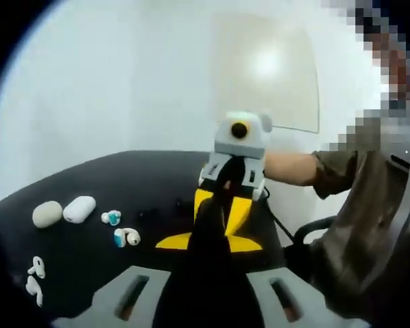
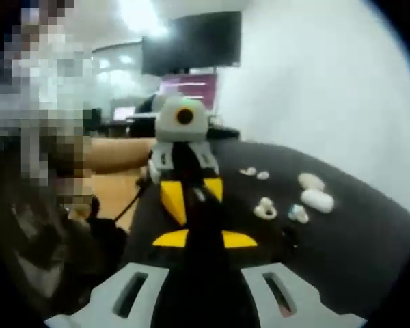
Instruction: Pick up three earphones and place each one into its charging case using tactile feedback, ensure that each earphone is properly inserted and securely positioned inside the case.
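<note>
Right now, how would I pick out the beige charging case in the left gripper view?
Start at the black table and go to its far left part, where two rounded cases lie side by side. The beige case is the outer one, next to the white case. It is duller, more pebble-like and shorter than its glossy white neighbour.

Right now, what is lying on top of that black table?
On the black table lie two closed oval cases, one beige and one white, plus loose earphones, some white. Both tools face each other, hiding the table between them.
</note>
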